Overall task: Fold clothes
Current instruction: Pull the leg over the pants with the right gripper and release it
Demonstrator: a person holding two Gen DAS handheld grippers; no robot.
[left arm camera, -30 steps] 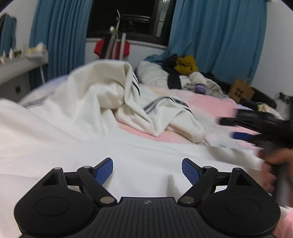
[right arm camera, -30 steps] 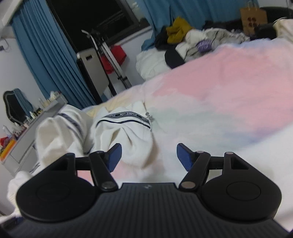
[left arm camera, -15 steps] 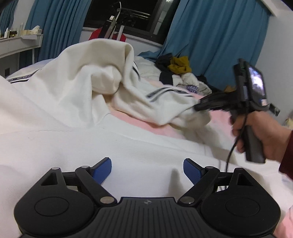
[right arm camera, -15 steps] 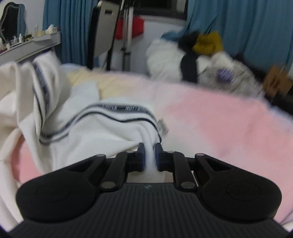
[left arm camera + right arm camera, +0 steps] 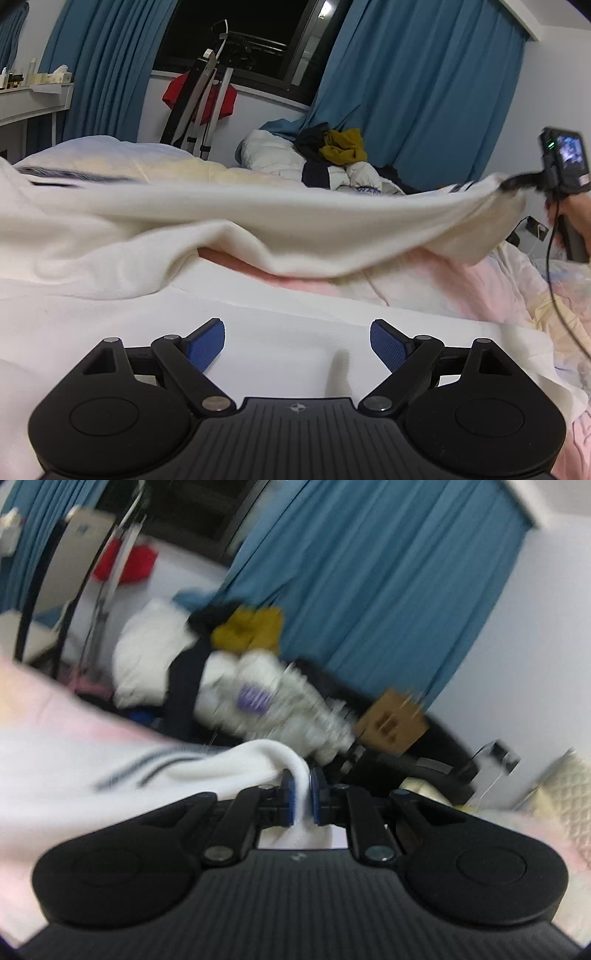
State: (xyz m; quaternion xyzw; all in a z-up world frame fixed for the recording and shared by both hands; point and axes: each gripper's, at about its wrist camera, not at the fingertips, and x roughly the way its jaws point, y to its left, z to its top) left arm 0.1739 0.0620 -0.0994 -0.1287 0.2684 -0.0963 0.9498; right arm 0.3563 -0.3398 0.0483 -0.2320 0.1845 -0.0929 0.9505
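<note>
A cream-white garment (image 5: 258, 225) with dark stripes lies on the bed and is stretched out to the right, lifted off the bedding. My right gripper (image 5: 302, 798) is shut on its striped cuff (image 5: 258, 764); it also shows in the left wrist view (image 5: 508, 183), at the far right, held up by a hand. My left gripper (image 5: 297, 345) is open and empty, low over a flat white part of the garment (image 5: 295, 321).
The pink and pastel bedding (image 5: 461, 284) shows under the garment. A pile of clothes (image 5: 332, 158) lies at the far side of the bed, a drying rack (image 5: 199, 107) by the window and blue curtains (image 5: 413, 99) behind. A brown paper bag (image 5: 393, 722) stands at right.
My right gripper closed on the garment's striped cuff, then pulled it up and out to the right, stretching the bunched cloth flat. My left gripper stayed open in place.
</note>
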